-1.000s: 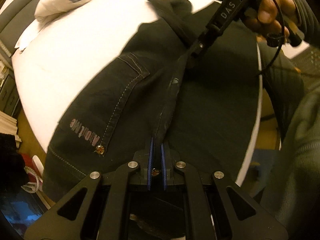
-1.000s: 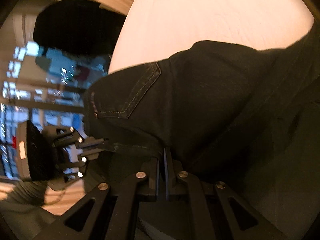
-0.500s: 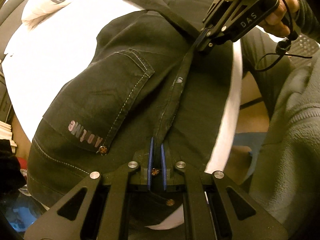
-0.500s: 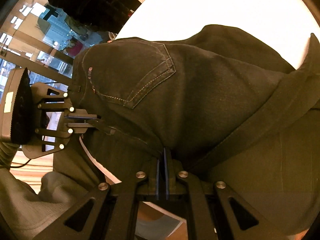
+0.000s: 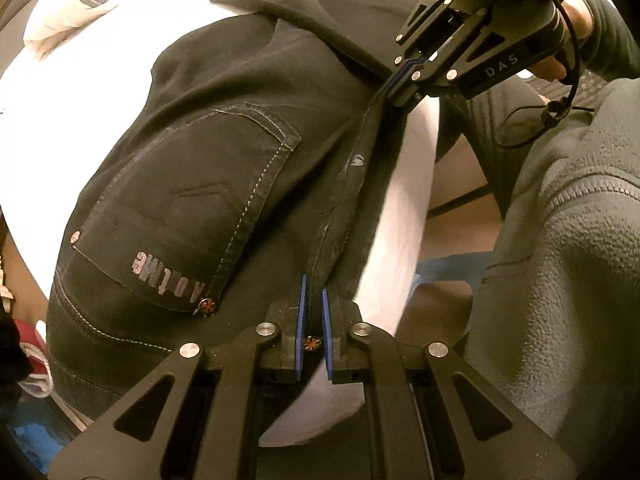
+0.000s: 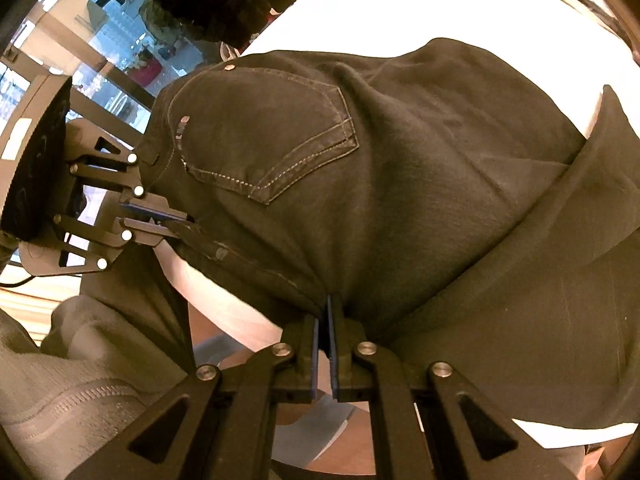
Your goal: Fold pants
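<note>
Black denim fills most of both wrist views: the pants (image 5: 224, 168) lie seat-up on the white table (image 5: 72, 92), back pockets showing. In my left view the left gripper (image 5: 313, 316) sits at 6 o'clock with its blue pads (image 5: 303, 312) pressed together on the waistband (image 5: 344, 216), a rivet caught just between them. That band runs taut up toward 1 o'clock, where the right gripper (image 5: 402, 76) is clamped on its other end, a hand (image 5: 568, 36) behind it at the frame's upper right. The stitched pocket (image 5: 188, 208) with pale lettering lies at 9 o'clock of my left gripper, flat on the cloth.

In my right view the right gripper (image 6: 323, 328) pinches the denim at 6 o'clock, jaws together on the fabric. The left gripper (image 6: 176, 220) shows at 9 o'clock, biting the same band. A second back pocket (image 6: 272, 136) sits at 11 o'clock. A grey knitted sleeve (image 6: 76, 380) occupies 8 o'clock. A pale bundle of cloth (image 5: 96, 12) rests at the table's far edge, at 11 o'clock in the left view.
</note>
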